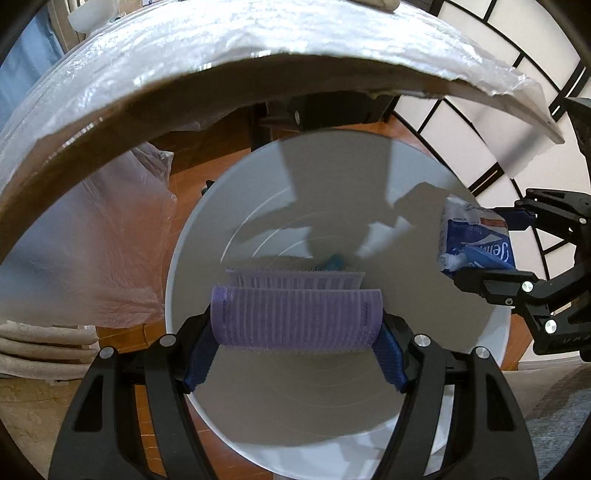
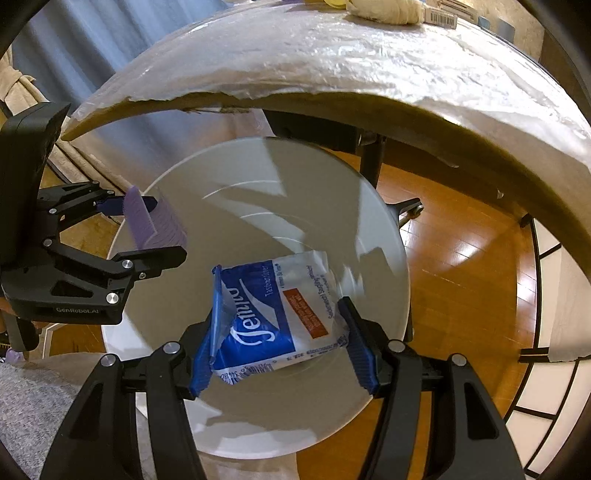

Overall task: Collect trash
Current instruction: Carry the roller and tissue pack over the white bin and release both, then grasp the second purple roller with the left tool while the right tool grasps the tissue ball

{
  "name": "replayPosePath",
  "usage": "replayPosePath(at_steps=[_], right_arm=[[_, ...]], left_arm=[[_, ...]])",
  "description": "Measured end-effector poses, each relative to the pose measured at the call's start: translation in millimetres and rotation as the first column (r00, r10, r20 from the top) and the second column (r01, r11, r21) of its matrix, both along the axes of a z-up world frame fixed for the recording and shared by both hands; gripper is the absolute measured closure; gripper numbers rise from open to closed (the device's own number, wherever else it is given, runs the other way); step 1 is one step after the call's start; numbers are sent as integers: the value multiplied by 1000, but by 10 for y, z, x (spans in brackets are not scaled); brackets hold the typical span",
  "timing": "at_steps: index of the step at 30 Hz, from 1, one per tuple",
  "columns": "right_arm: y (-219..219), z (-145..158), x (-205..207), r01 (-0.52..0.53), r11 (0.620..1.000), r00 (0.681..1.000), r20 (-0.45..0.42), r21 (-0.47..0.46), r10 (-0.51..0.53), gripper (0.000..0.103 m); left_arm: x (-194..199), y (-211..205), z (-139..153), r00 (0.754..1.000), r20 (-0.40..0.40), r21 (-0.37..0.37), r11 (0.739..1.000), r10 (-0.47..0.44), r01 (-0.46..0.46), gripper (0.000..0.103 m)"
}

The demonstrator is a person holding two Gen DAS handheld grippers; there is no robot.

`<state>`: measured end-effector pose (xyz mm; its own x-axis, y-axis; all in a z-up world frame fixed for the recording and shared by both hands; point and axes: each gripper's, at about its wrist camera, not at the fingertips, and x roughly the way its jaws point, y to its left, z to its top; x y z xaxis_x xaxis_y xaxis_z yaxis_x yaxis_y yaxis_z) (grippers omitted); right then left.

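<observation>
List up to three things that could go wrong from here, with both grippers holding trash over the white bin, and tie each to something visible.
1. The left gripper pinches the purple ribbed piece by its ends; it may snag on the pads when released.
2. The right gripper holds the crumpled tissue pack above the white bin; light packaging could drift towards the rim.
3. Both grippers crowd one opening under the table edge and might collide.

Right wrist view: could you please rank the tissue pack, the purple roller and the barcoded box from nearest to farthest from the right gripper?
1. Tissue pack, held between the jaws.
2. Purple roller, left, in the other gripper.
3. Barcoded box, top, on the table.
</observation>
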<state>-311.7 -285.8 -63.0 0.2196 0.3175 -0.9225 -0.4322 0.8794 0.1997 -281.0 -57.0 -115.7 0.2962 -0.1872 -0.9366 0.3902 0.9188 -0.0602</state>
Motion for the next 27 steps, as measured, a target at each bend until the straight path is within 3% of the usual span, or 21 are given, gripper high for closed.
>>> replayPosePath(at_steps=[16,17,18,19,24,27], right_arm=[[-30,-112,84,1,1000,1000,-29,-9,-2,43],[-26,-104,82,-3,1000,1000,-26,-9,3,37],[-22,-90,78,-1,1000,1000,-16,-20,0,30],[-34,-74,65,9,999,1000,3,-32,-9,17],[-160,162,-9,31,1000,998,59,3,-31,15],[-251,502,-106,37,999,989,145,20,-40,15]], left_arm=[[73,-70,-51,999,-34,25,1000,-4,5,30],[79,-72,-37,1000,-20,35,999,-1,2,27],[82,-67,-36,1000,-12,48,999,5,-5,15],[86,-60,-14,1000,-3,50,999,15,-15,12],[32,37,232,999,7,-36,999,36,-36,12],[-68,139,630,998,49,-140,990,36,-29,12]])
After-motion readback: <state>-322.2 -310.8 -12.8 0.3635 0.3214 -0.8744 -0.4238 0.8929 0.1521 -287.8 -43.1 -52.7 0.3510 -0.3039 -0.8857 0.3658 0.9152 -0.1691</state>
